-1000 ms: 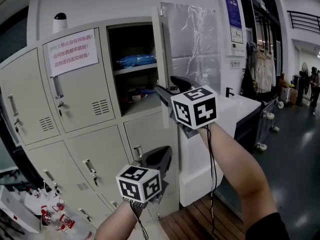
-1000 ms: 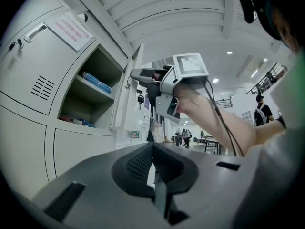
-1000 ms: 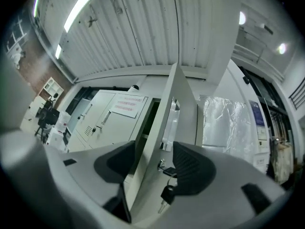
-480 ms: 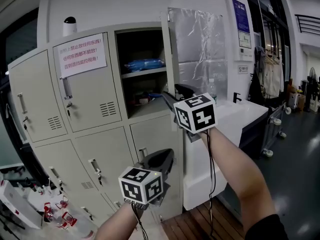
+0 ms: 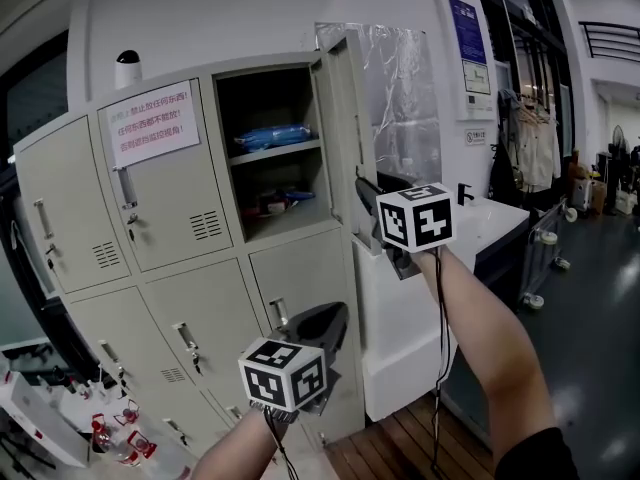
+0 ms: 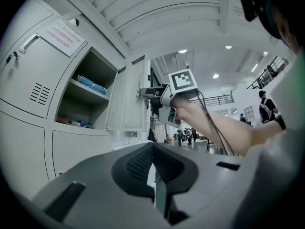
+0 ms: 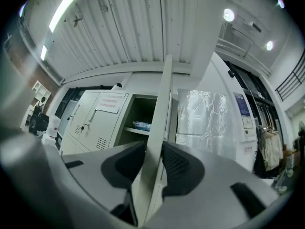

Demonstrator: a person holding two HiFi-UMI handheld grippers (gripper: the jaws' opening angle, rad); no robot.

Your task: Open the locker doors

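Grey metal locker door: right claw just clamped its edge, rdy to pull; left claw closed, empty.

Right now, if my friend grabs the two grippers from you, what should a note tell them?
Right gripper: jaws have just been closing on the edge of the top right door, pads on it. That door stands open.
Left gripper: shut, empty, low in front of the lower doors.
Left to do: the door with the notice and the lower doors, all closed.
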